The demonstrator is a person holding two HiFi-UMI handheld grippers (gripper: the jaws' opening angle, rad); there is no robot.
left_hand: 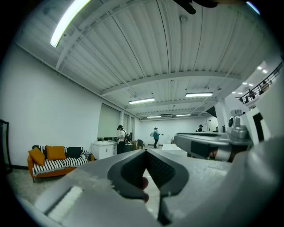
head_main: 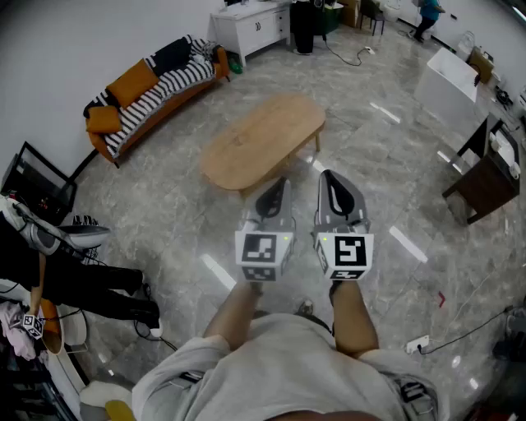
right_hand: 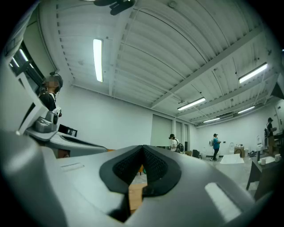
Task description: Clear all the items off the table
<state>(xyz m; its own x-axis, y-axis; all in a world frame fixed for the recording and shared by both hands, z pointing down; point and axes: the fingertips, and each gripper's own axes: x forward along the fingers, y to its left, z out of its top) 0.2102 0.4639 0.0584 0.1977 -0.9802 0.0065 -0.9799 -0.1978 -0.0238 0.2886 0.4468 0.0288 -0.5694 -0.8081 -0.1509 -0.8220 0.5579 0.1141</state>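
two closed tools — left tool [head_main: 276, 187], right tool [head_main: 329, 179] — table [head_main: 263, 136] ahead.

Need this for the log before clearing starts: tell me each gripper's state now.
Left gripper: closed, holding nothing.
Right gripper: closed, holding nothing.

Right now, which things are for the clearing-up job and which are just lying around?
For the job: wooden table, nothing seen on it; left gripper and right gripper, both shut, empty.
Just around: striped sofa, white cabinet, dark side table.
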